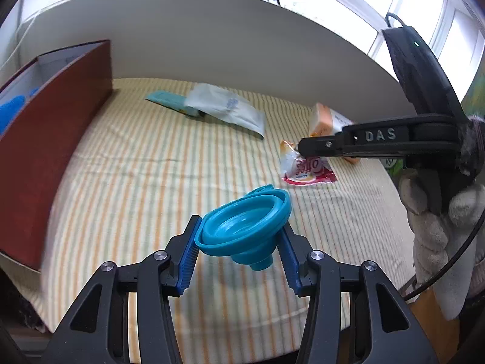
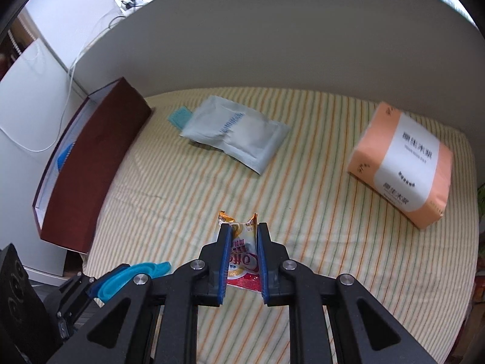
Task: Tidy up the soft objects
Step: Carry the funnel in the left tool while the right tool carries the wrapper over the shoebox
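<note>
We hold two soft things at once so both can go to the brown box (image 2: 91, 163) in one trip, by our judgement. Our left gripper (image 1: 239, 239) pinches the teal collapsible funnel (image 1: 242, 227) across its rim, clear of the striped table (image 1: 136, 157). Our right gripper (image 2: 242, 254) is pressed nearly together on the crumpled coffee sachet (image 2: 241, 261), gripping its sides so the thin foil does not slip. The box stands open at the left, something blue already inside. Well apart, the pale wipes pack (image 2: 236, 133) lies over a teal packet (image 2: 179, 117), and the orange tissue pack (image 2: 400, 163) sits at the right, waiting.
</note>
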`<state>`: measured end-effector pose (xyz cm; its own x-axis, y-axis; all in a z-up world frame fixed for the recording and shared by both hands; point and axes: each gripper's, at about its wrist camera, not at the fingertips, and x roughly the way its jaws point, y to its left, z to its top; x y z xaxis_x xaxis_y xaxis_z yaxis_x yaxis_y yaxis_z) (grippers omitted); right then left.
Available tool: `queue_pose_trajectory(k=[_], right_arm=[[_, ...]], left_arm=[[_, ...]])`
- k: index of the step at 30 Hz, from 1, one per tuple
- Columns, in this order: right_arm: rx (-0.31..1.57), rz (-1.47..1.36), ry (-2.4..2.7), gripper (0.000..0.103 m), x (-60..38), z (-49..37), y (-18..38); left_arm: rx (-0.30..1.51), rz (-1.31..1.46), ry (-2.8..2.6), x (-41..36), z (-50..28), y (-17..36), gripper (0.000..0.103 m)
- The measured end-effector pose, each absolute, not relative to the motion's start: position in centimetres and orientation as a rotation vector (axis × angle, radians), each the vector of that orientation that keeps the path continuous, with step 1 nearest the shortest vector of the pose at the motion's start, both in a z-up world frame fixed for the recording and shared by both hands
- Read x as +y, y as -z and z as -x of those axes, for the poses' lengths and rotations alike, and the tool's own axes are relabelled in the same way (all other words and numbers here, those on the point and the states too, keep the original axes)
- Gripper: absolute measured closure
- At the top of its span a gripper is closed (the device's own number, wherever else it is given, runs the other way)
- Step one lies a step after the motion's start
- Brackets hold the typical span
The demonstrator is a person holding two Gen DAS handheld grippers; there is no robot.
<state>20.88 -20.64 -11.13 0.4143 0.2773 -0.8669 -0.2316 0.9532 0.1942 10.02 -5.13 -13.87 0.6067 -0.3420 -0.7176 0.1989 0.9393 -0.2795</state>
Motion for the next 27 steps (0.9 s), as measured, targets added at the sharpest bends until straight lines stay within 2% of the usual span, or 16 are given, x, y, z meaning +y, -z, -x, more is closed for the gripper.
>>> queue_pose_trajectory(k=[10, 18, 27], right_arm=[[1.015, 0.002, -0.42, 0.088, -15.9, -19.4, 6.9], [0.981, 0.053, -0.499, 0.088, -11.0, -18.7, 5.3], [0.955, 0.102, -0.587, 0.088, -5.0, -17.8, 4.0]], left_arm=[[0.782, 0.203, 0.274, 0.9, -8.4, 9.3, 0.056], [0.717, 0.108, 0.181, 5.0, -6.9, 5.8, 0.056], [0.683, 0.118, 0.11, 9.3, -7.1, 4.7, 0.056]])
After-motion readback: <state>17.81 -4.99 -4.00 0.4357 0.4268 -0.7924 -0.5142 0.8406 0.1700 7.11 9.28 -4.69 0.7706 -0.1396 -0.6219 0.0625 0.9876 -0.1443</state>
